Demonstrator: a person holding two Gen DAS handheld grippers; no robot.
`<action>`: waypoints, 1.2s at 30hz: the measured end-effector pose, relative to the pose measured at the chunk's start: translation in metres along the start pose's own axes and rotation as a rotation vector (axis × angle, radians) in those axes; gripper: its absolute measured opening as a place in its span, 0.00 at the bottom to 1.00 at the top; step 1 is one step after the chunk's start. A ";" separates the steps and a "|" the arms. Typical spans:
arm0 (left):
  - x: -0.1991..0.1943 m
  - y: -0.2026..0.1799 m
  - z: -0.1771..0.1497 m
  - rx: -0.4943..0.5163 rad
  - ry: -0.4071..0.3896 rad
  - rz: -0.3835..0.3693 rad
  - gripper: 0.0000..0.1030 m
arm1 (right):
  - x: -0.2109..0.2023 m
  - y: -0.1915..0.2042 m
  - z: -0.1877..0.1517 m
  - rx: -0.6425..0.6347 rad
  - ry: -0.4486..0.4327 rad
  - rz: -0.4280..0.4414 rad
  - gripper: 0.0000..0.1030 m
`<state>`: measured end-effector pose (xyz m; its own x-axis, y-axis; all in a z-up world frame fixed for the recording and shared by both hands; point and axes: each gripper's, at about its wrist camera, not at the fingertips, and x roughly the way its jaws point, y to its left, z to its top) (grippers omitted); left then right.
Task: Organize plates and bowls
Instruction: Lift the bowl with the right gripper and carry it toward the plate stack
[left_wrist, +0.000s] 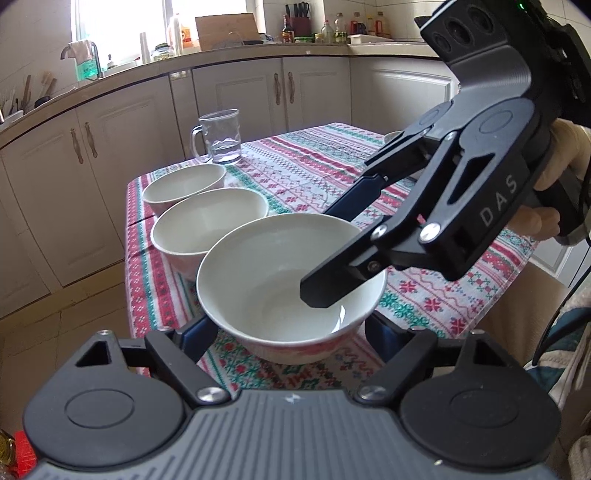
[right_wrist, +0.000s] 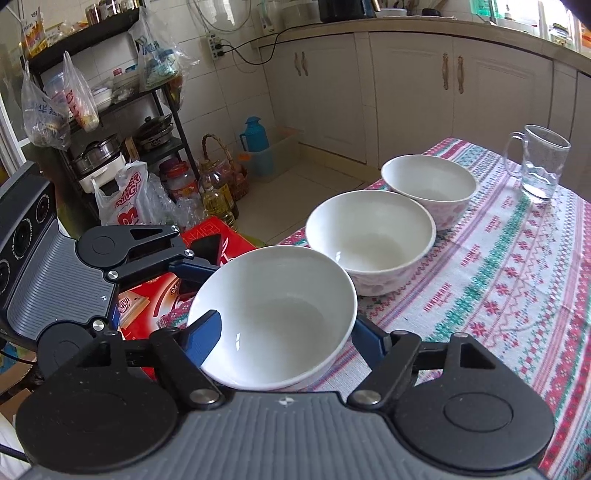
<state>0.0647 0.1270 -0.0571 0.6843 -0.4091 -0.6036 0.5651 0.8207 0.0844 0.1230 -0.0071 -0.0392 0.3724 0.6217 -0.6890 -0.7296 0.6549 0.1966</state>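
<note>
1. Left wrist view: three white bowls are sitting in a row on a patterned tablecloth (left_wrist: 295, 166), running from the near edge toward the far corner.
2. The near bowl (left_wrist: 280, 280) is lying between the two fingers of the left gripper (left_wrist: 291, 332); the jaws are spread wide, one blue pad showing on each side of the bowl's base. Whether the pads are touching the bowl cannot be told.
3. The right gripper (left_wrist: 332, 254) is reaching in from the right, straddling the near bowl's right rim: one finger is hanging inside the bowl, the other is lying outside, behind the rim. The jaws are parted; whether they are pinching the rim cannot be told.
4. The middle bowl (left_wrist: 210, 221) is sitting just beside the near one, and the far bowl (left_wrist: 184, 184) just beyond it.
5. A glass mug (left_wrist: 221, 136) holding some clear liquid is standing upright near the far bowl.
6. Right wrist view: the near bowl (right_wrist: 273, 314) is appearing tilted, its opening facing the camera, with the right gripper's blue pads showing on either side of it.
7. The left gripper (right_wrist: 192, 266) is approaching that bowl from the left, over the table's edge.
8. White cabinets (right_wrist: 406, 92) are running along the wall behind the table.
</note>
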 end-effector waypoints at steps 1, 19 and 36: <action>0.001 -0.002 0.002 0.004 -0.001 -0.006 0.84 | -0.003 -0.002 -0.001 0.005 -0.003 -0.004 0.79; 0.035 -0.055 0.040 0.081 -0.033 -0.124 0.84 | -0.066 -0.039 -0.043 0.097 -0.070 -0.143 0.80; 0.065 -0.073 0.051 0.089 -0.008 -0.170 0.84 | -0.078 -0.064 -0.061 0.157 -0.068 -0.204 0.80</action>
<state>0.0916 0.0204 -0.0616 0.5787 -0.5423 -0.6091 0.7112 0.7011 0.0516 0.1050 -0.1239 -0.0405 0.5442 0.4938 -0.6782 -0.5398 0.8250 0.1674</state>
